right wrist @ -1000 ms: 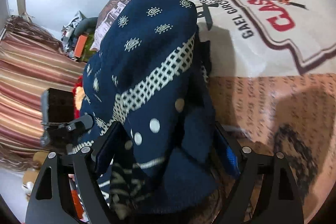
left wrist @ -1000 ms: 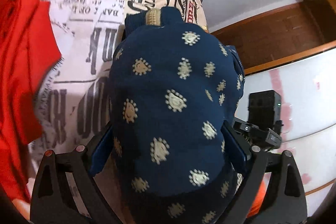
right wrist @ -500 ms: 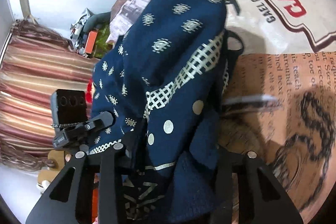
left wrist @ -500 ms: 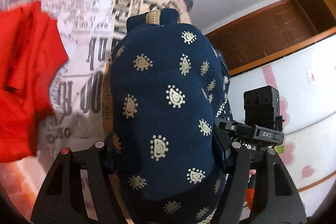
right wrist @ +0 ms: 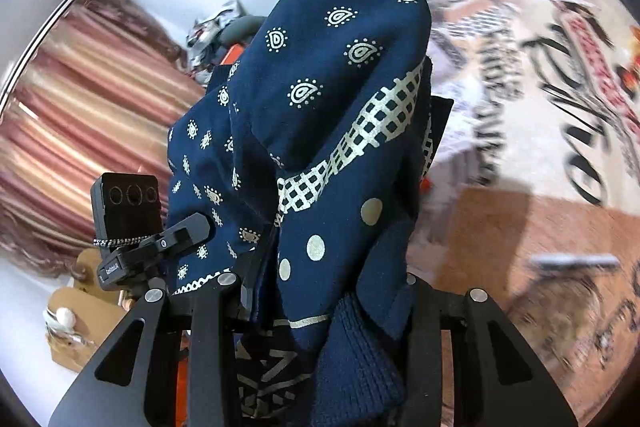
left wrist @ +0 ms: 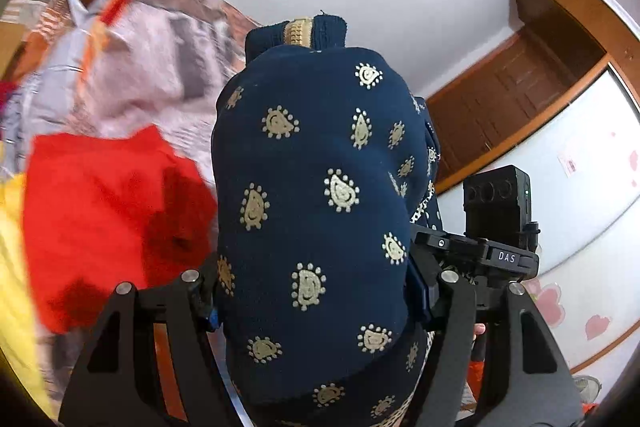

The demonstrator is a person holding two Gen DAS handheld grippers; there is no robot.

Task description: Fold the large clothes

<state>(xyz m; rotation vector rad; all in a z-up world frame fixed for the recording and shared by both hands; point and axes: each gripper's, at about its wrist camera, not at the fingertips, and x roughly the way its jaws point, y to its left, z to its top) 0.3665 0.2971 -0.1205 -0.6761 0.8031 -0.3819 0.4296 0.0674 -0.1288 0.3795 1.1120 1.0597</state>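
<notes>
Both grippers are clamping the same navy paisley garment point(left wrist: 316, 211), which is bunched up and bulging between the jaws of each. The left gripper point(left wrist: 316, 299) is pinching a thick wad of it, its pads pressed into the cloth on both sides; the right gripper point(right wrist: 320, 291) is squeezing a narrower fold, where the checked cream band point(right wrist: 360, 135) and the dotted hem are showing. No basket, box or other container is showing in either view.

Against the garment, the red cloth point(left wrist: 108, 223) is lying to its left on the printed bedsheet point(right wrist: 540, 107), and the striped curtain point(right wrist: 80, 99) is hanging behind it.

Compared with a second ago, both pairs of jaws have closed in tighter on the fabric, and the garment is being carried higher: more wall and wooden door frame point(left wrist: 516, 99) are showing behind it, and the bed is looking blurred.
</notes>
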